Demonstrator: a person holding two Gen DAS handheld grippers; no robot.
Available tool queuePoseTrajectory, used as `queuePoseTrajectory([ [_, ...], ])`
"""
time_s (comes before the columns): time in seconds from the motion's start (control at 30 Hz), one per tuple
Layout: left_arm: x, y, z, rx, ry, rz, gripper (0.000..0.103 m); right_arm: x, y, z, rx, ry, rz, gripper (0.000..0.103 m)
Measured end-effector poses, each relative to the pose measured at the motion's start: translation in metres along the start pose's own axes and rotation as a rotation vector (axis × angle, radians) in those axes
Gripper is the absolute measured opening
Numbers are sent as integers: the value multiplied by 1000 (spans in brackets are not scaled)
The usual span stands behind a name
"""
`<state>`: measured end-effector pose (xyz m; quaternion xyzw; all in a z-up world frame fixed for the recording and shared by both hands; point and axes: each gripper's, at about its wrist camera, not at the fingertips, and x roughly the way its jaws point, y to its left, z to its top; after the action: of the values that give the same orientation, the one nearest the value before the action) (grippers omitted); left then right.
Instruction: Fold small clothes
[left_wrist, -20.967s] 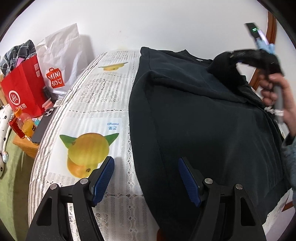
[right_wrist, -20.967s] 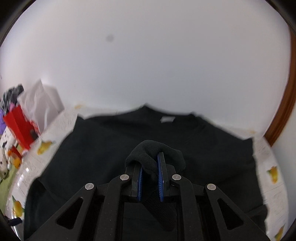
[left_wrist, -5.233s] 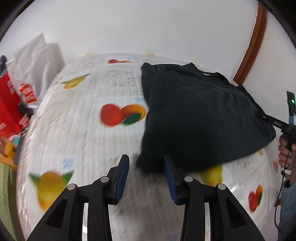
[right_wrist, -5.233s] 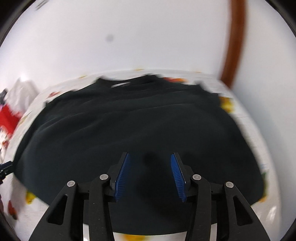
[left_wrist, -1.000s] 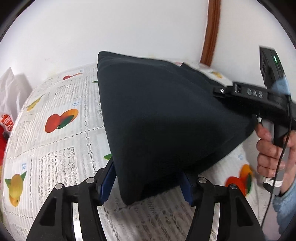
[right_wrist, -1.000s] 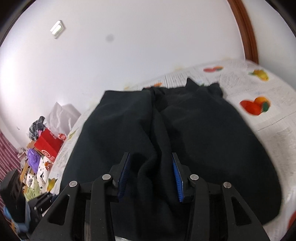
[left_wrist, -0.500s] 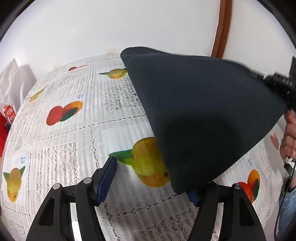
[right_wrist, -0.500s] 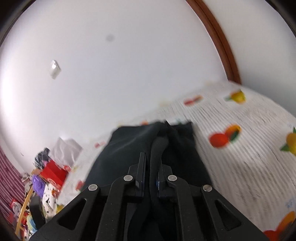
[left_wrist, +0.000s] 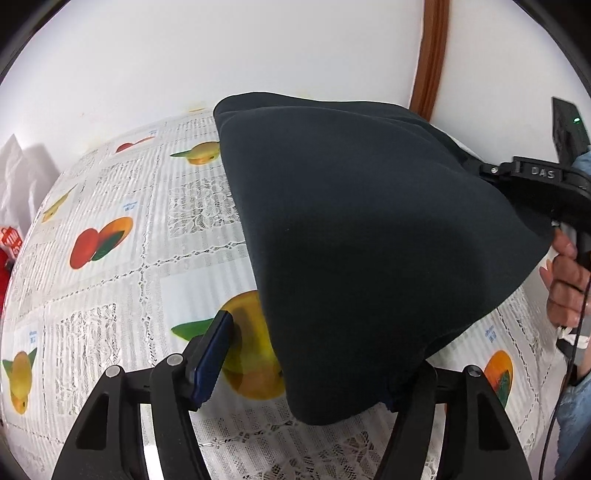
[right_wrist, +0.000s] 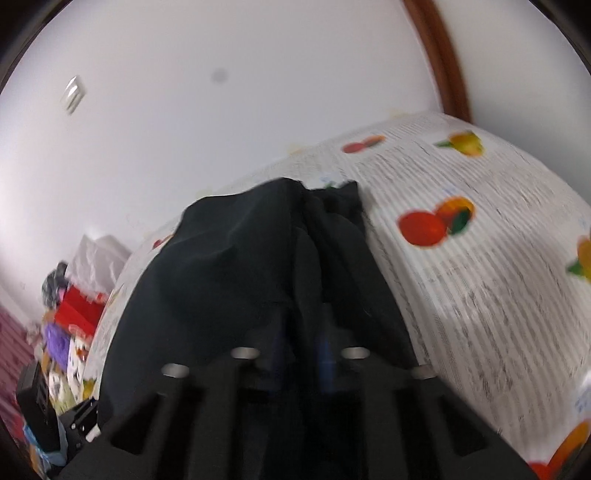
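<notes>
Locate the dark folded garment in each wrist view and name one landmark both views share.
Left wrist view: the dark navy fabric garment fills centre and right, draped over the left gripper's right finger.
Right wrist view: it runs from lower centre up to mid-frame, pinched in the right gripper.
Shared landmark: the brown wooden door frame, upper right in both.
</notes>
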<state>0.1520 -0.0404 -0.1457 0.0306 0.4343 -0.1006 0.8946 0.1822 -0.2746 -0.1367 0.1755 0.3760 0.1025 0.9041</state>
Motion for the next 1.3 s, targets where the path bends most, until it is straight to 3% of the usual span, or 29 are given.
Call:
queuePoseTrajectory([
  [0.07, 1, -1, 0, 3, -5, 9, 66, -22, -2, 7, -26, -103, 18, 6],
  [0.13, 1, -4, -1, 2, -7, 13, 66, -42, -19, 10, 39, -168, 62, 3],
  [0.17, 2, -5, -2, 1, -8, 13, 66, -46, -28, 10, 71, -185, 41, 3],
  [0.33, 2, -7, -4, 4, -12, 13, 66, -18, -57, -7, 103, -27, -27, 4],
  [0.5, -14, 0, -11, 10, -19, -16, 63, -50, -37, -3, -27, -78, -125, 16],
  [0.6, -19, 1, -12, 27, -34, -30, 64, -60, -16, 8, -118, -91, -102, 39],
  [0.77, -16, -4, -8, 18, -13, -29, 64, -24, 8, 22, -158, -2, -64, 42],
  [0.8, -14, -4, -8, 12, -10, -24, 65, -14, 9, 23, -151, 26, -74, 41],
  [0.9, -8, 0, -8, -3, -12, -16, 67, 17, 4, 24, -109, 114, -78, 3],
  [0.97, -7, 1, -8, 0, -15, 5, 67, 11, 5, 27, -120, 96, -35, 3],
  [1.03, -6, 3, -9, -4, -18, 4, 67, -22, -1, 36, -105, -44, 14, 2],
  [1.1, -6, 5, -10, -12, -20, -2, 67, -39, -16, 43, -36, -93, 67, 2],
  [1.2, -6, 4, -10, -8, -20, 2, 67, -21, -25, 38, -46, -19, -21, 2],
  [1.3, -8, 5, -10, -4, -13, -6, 67, -12, -30, 30, -46, 22, -39, 3],
])
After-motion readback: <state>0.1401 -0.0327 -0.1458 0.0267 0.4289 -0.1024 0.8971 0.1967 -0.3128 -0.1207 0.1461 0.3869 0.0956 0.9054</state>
